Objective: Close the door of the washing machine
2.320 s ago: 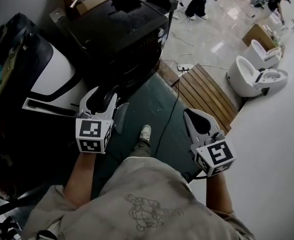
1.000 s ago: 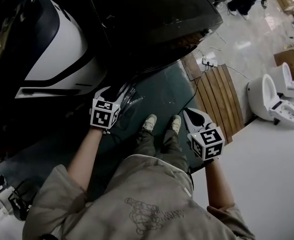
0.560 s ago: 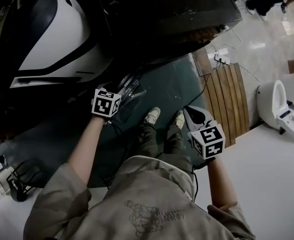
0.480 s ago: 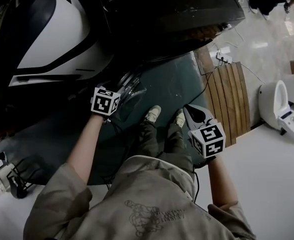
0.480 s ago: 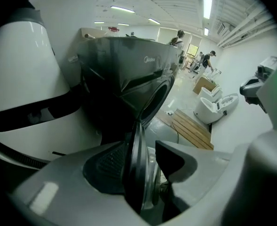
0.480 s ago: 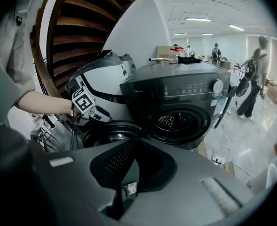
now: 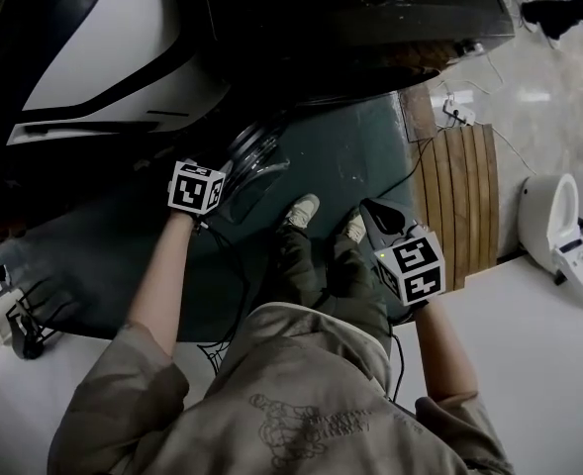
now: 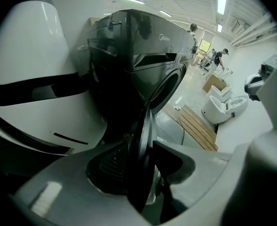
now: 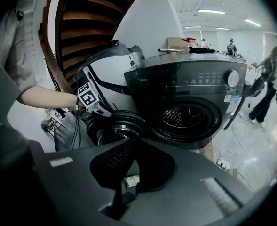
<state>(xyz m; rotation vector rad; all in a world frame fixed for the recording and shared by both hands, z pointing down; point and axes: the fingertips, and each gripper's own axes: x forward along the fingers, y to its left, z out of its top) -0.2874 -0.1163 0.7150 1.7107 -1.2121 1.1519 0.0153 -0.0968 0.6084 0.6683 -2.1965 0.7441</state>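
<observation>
Left gripper (image 8: 146, 166) is clamped on the rim of the door (image 9: 115, 126) of the washing machine (image 9: 190, 86) — the door's edge sits pinched between its jaws. In the right gripper view the door hangs wide open, left of the drum opening (image 9: 185, 116). Right gripper (image 9: 129, 145) waits apart, jaws together, holding nothing. The door looks rigid and fairly heavy, its glass smooth — the outer rim, far from the hinge, is probably the surest hold.
</observation>
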